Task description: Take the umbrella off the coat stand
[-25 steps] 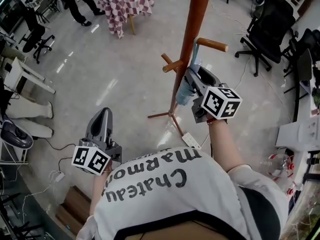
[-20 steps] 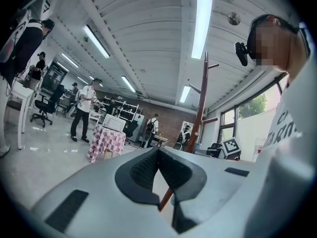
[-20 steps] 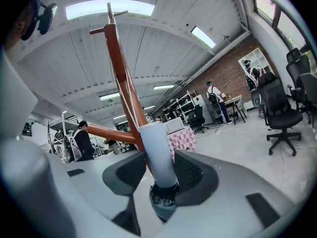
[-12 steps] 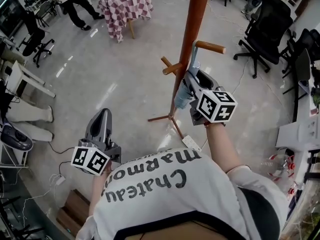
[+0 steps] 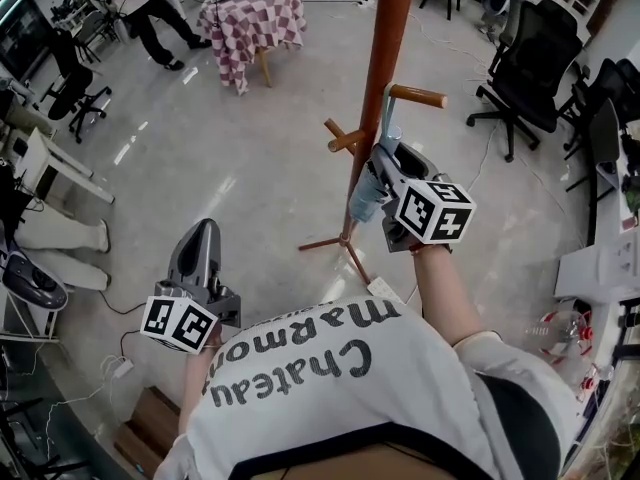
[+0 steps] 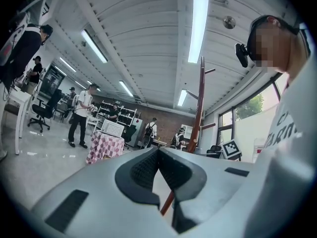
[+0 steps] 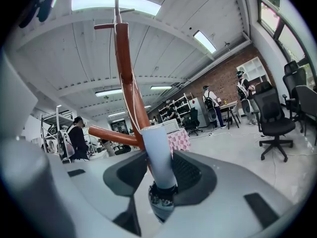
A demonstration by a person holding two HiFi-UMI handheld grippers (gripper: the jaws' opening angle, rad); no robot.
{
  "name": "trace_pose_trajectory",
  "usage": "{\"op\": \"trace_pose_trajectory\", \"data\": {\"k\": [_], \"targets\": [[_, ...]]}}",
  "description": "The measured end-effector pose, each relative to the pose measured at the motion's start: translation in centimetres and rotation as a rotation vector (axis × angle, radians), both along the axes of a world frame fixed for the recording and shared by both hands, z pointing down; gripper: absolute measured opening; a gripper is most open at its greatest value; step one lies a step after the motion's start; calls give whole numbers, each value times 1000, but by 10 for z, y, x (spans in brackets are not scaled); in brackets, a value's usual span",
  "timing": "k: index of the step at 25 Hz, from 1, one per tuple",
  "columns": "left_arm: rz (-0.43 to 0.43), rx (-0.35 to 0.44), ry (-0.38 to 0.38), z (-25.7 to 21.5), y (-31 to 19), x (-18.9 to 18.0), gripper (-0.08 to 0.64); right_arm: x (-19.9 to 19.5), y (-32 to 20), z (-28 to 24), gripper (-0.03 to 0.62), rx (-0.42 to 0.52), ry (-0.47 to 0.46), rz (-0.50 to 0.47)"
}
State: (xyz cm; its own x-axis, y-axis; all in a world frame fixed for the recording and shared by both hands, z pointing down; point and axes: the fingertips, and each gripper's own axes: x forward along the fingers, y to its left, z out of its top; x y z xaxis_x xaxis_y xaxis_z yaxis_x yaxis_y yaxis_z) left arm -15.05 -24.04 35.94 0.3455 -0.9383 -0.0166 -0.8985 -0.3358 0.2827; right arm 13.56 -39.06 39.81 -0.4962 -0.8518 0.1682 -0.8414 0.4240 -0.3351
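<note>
The right gripper [image 5: 384, 158], its jaws just closing, clamps the pale blue handle of the folded umbrella [image 5: 364, 200], which hangs against the coat stand [image 5: 385, 58] just under a peg [image 5: 418, 95]. The left gripper [image 5: 203, 230] is pinched closed and empty, well apart from the coat stand.
</note>
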Motion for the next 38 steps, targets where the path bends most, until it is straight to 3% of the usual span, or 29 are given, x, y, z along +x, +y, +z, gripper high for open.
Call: {"op": "trace_pose_trajectory", "data": {"k": [38], "targets": [[-2,22,46,-6,14,-6,22,-4,22,-60,166,94,-16,-29]]}}
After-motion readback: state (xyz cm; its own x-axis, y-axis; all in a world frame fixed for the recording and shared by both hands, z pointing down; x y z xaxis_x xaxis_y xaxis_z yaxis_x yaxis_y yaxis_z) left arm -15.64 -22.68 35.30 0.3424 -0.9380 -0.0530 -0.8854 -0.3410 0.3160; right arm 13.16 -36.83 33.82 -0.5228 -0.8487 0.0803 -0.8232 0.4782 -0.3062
